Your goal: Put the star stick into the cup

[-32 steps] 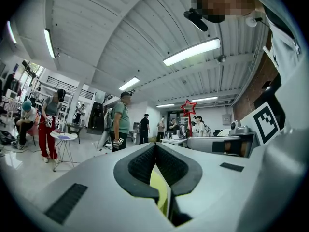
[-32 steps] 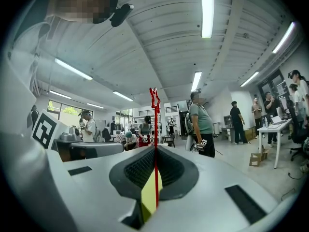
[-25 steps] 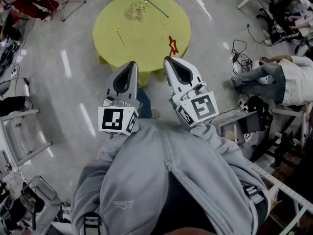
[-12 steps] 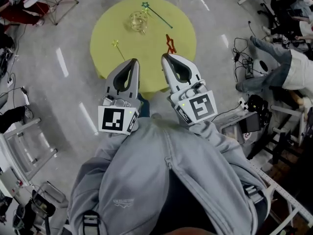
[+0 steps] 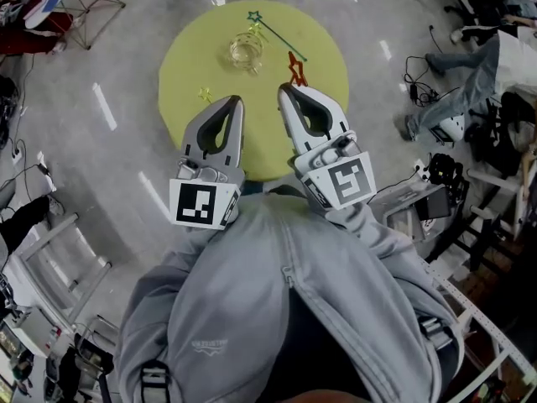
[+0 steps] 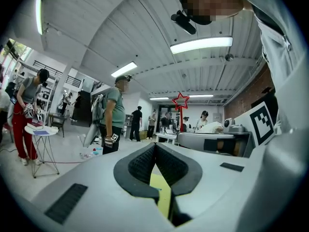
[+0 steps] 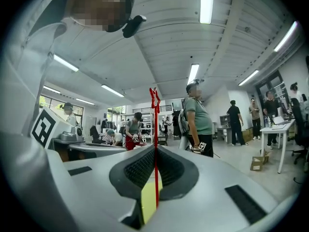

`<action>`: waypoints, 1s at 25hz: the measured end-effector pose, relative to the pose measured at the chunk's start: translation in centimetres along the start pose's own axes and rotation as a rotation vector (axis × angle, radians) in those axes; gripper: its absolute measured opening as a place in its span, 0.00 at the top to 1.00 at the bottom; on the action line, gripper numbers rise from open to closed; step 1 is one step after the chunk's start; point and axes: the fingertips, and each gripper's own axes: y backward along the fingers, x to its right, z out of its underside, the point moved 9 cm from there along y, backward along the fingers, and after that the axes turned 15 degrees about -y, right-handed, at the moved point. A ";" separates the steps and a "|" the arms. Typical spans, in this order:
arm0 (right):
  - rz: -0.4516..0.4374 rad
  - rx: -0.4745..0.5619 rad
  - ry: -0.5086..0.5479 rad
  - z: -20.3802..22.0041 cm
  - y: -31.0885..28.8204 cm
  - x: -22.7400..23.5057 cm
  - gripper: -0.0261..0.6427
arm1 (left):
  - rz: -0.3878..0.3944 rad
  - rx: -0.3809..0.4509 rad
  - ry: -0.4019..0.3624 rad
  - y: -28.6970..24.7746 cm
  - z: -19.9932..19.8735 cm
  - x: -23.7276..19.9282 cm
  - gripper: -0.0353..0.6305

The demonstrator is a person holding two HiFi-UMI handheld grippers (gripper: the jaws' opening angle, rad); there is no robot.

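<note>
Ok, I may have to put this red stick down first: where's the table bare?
Bare: the table left of the cup, past the yellow star stick, and the right side beyond the red star stick. Crowded: the far middle, where the green star stick lies by the cup.

Busy workshop on my feed
Glossy grey floor (image 5: 92, 175) round a yellow worktop (image 5: 189, 65), strip lights (image 6: 200, 45) on a ribbed white ceiling (image 6: 120, 28).

Even light from ceiling strip lights (image 6: 201, 45), fisheye-bent dark edges
</note>
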 end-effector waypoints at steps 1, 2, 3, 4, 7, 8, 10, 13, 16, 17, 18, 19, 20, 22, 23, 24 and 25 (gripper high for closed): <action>0.008 -0.001 -0.003 0.0 -0.6 0.1 0.91 | 0.007 -0.003 -0.001 -0.4 0.1 -0.6 0.92; 0.013 -0.001 -0.006 0.0 -1.2 0.2 0.91 | 0.013 -0.005 -0.001 -0.7 0.2 -1.1 0.92; 0.016 -0.002 -0.008 0.0 -1.7 0.3 0.91 | 0.017 -0.006 -0.001 -1.0 0.3 -1.6 0.92; 0.016 -0.003 -0.008 0.0 -2.3 0.3 0.91 | 0.020 -0.007 -0.001 -1.4 0.4 -2.0 0.92; 0.017 -0.007 -0.009 0.2 -3.6 0.7 0.91 | 0.025 -0.013 0.002 -2.2 1.0 -3.0 0.92; 0.020 -0.008 -0.010 0.3 -3.8 0.9 0.91 | 0.027 -0.016 0.005 -2.4 1.3 -3.2 0.92; 0.025 -0.005 -0.012 0.3 -4.3 1.2 0.91 | 0.031 -0.020 0.012 -2.7 1.7 -3.5 0.92; 0.027 -0.007 -0.017 0.4 -5.0 1.7 0.91 | 0.031 -0.032 0.030 -3.1 2.3 -3.7 0.92; 0.019 -0.026 -0.013 0.8 -5.4 2.4 0.91 | 0.030 -0.042 0.041 -3.6 3.0 -3.6 0.92; 0.016 -0.029 -0.012 0.9 -5.6 2.6 0.91 | 0.029 -0.044 0.044 -3.8 3.3 -3.6 0.92; 0.012 -0.030 -0.013 1.0 -5.7 2.9 0.91 | 0.026 -0.044 0.046 -4.0 3.4 -3.6 0.92; 0.007 -0.027 -0.015 1.1 -5.9 3.0 0.91 | 0.022 -0.045 0.048 -4.2 3.6 -3.6 0.92; 0.003 -0.020 -0.018 1.1 -6.2 3.2 0.91 | 0.020 -0.049 0.050 -4.4 3.7 -3.7 0.92; -0.004 -0.007 -0.026 1.1 -6.7 3.6 0.91 | 0.019 -0.063 0.051 -4.9 4.1 -3.7 0.92; -0.008 -0.010 -0.027 1.3 -6.9 4.0 0.91 | 0.018 -0.068 0.048 -5.2 4.3 -3.8 0.92; -0.013 -0.016 -0.026 1.5 -7.1 4.3 0.91 | 0.017 -0.069 0.046 -5.6 4.5 -3.8 0.92; -0.019 -0.020 -0.023 1.7 -7.4 4.7 0.91 | 0.015 -0.069 0.044 -5.9 4.7 -3.9 0.92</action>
